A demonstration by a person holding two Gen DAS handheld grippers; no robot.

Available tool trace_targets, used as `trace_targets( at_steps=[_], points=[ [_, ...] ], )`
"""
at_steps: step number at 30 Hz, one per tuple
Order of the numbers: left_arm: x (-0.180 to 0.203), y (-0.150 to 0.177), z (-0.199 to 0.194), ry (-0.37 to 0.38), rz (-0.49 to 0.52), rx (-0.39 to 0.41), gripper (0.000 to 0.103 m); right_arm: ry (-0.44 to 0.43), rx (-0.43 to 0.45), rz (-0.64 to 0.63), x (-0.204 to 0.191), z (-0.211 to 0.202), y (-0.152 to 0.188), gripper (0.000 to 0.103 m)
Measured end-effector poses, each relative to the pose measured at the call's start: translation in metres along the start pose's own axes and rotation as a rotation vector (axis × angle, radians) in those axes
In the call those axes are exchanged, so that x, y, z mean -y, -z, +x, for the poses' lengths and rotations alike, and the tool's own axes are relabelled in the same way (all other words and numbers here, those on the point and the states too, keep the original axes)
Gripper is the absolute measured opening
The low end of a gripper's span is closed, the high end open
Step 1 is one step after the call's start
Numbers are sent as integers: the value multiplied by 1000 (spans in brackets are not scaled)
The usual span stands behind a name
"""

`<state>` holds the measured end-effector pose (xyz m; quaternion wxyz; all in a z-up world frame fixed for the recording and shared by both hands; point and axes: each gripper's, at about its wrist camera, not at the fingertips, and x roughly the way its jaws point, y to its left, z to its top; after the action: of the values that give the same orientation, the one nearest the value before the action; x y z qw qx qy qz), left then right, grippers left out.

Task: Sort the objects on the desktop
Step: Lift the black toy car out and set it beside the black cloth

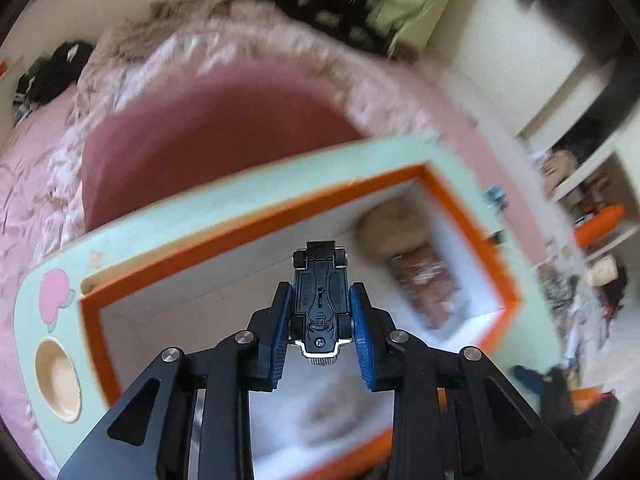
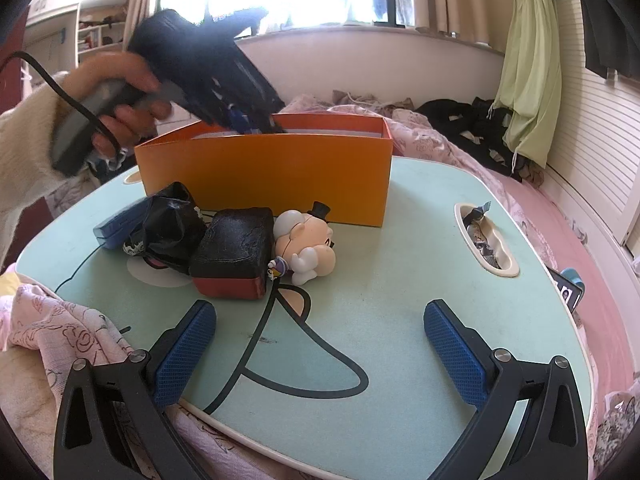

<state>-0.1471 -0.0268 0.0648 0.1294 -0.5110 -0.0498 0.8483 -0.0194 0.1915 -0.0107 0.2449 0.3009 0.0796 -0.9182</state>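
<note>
Gripping toy car (image 1: 320,300), over orange box (image 1: 472,216)

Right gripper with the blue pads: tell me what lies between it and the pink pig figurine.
Nothing solid. In the right wrist view, only bare mint-green tabletop with a printed black line separates the open right gripper from the pink pig figurine.

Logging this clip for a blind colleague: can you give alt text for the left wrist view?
The left claw grips a small toy car, underside facing the camera, above an open orange box. The box stands on a mint-green lap table over pink bedding and holds a few blurred items.
</note>
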Motion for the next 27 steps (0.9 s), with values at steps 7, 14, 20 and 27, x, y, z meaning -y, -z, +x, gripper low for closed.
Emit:
trace_targets(
  at_steps=[7, 14, 20, 27],
  points=[
    [34, 48, -71, 133, 93, 109, 30, 0, 0, 0, 0, 0, 0, 103],
    [49, 94, -58, 109, 140, 72, 30, 0, 1, 0, 0, 0, 0, 103],
    [47, 99, -67, 38, 143, 177, 53, 0, 1, 0, 0, -1, 1, 103],
    [50, 151, -88, -156, 180, 231, 71, 0, 1, 0, 0, -1, 1, 103]
  ],
)
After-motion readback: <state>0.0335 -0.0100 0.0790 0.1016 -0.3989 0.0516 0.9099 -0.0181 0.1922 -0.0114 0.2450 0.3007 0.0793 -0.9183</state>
